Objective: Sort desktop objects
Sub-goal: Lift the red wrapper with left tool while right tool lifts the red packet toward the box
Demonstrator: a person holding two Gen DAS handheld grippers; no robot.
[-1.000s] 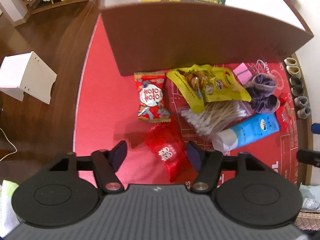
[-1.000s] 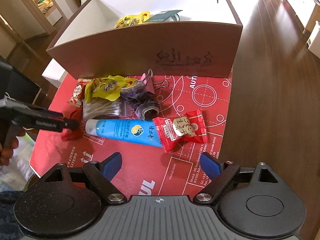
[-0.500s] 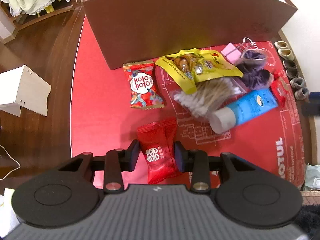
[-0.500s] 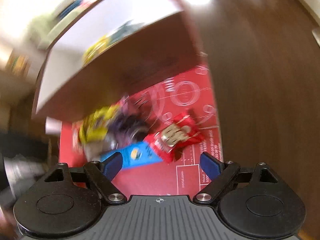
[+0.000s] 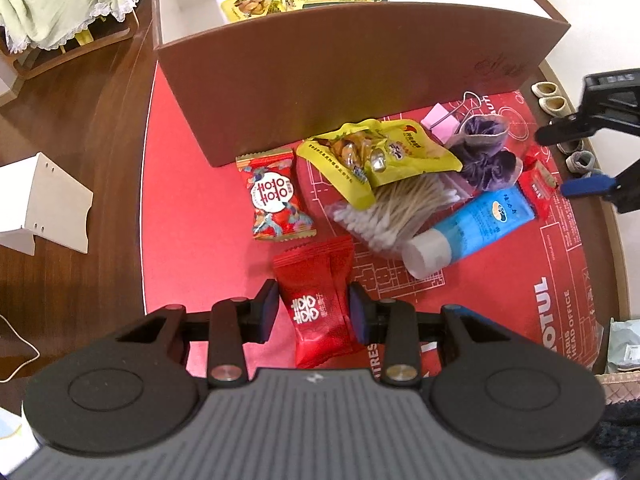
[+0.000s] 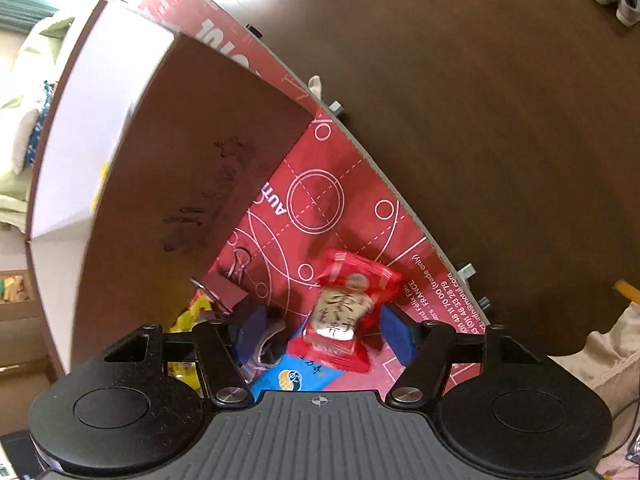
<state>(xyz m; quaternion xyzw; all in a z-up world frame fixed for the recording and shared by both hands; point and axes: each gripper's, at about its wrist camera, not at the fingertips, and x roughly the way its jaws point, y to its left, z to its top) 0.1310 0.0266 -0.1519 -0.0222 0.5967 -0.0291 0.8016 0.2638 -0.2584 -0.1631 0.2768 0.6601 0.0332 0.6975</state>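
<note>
Left hand-held gripper (image 5: 312,311) clamped on red candy packet (image 5: 316,304), long axis running away from camera

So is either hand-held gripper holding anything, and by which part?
The left hand-held gripper pinches the red candy packet across its middle. The right hand-held gripper holds nothing.

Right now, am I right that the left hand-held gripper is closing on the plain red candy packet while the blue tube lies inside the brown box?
Not quite. The left hand-held gripper does bracket the red candy packet, but the blue tube lies on the red mat, outside the brown box, beside the cotton swabs. The left wrist view shows it.
</note>
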